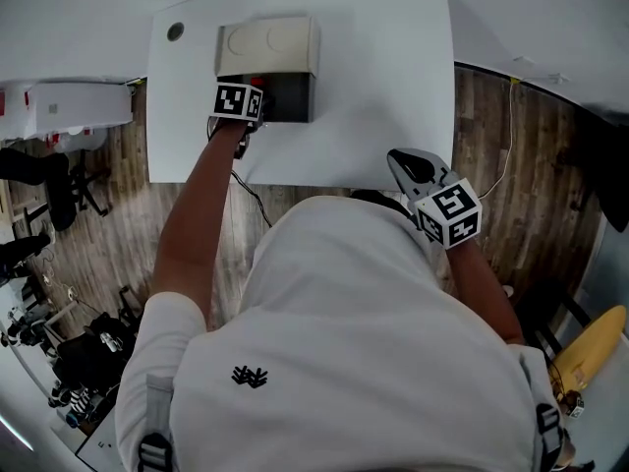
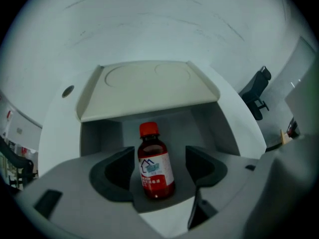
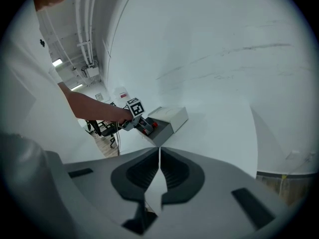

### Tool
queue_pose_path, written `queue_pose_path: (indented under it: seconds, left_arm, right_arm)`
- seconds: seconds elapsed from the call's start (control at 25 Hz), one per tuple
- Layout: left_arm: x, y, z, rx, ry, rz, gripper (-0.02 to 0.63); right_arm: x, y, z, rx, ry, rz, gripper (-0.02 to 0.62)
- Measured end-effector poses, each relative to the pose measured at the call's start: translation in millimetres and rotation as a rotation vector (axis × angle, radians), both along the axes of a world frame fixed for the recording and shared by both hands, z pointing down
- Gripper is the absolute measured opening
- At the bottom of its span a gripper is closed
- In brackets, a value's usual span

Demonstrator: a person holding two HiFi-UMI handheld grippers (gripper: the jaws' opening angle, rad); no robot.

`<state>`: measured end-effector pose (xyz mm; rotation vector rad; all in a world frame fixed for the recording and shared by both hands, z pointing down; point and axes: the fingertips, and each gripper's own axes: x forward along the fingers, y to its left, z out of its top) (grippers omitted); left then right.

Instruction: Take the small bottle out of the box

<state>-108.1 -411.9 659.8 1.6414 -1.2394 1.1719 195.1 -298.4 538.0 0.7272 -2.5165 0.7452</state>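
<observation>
A small dark-red bottle (image 2: 155, 166) with a red cap and white label stands upright inside the open grey box (image 2: 99, 133), whose beige lid (image 2: 147, 86) is tipped back. My left gripper (image 2: 157, 172) points steeply down into the box. Its jaws are open on either side of the bottle, with a gap showing at each pad. In the head view the left gripper (image 1: 265, 104) is at the box (image 1: 267, 47) at the table's far side. My right gripper (image 1: 398, 160) is shut and empty over the table's near edge. The right gripper view shows its closed jaws (image 3: 159, 167) and the box (image 3: 168, 119) far off.
The white table (image 1: 373, 87) has a round cable hole (image 1: 175, 30) at its far left corner. Chairs and gear (image 1: 49, 185) stand on the wooden floor to the left. A cable (image 1: 506, 155) runs along the floor to the right.
</observation>
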Motion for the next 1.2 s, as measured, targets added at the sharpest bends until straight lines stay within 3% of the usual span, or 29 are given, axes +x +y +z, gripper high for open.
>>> queue_pose_path:
  seconds: [0.24, 0.32, 0.52, 0.76, 1.2]
  left_arm:
    - [-6, 7, 18, -0.104, -0.07, -0.014, 0.311]
    - [-9, 8, 19, -0.11, -0.094, -0.012, 0.241]
    - [-8, 10, 18, -0.105, -0.08, -0.008, 0.232]
    - [0, 7, 5, -0.041, -0.013, -0.018, 0.229]
    - [15, 16, -58, 0.161, 0.143, -0.036, 0.227]
  right_arm:
    - [8, -5, 3, -0.017, 0.003, 0.009, 0.011]
    - [11, -6, 4, -0.019, 0.003, 0.013, 0.011]
    - [12, -11, 4, -0.013, 0.001, 0.013, 0.011]
    - [3, -12, 4, -0.003, 0.003, -0.018, 0.011]
    - [-32, 1, -3, 0.029, 0.01, -0.118, 0.011]
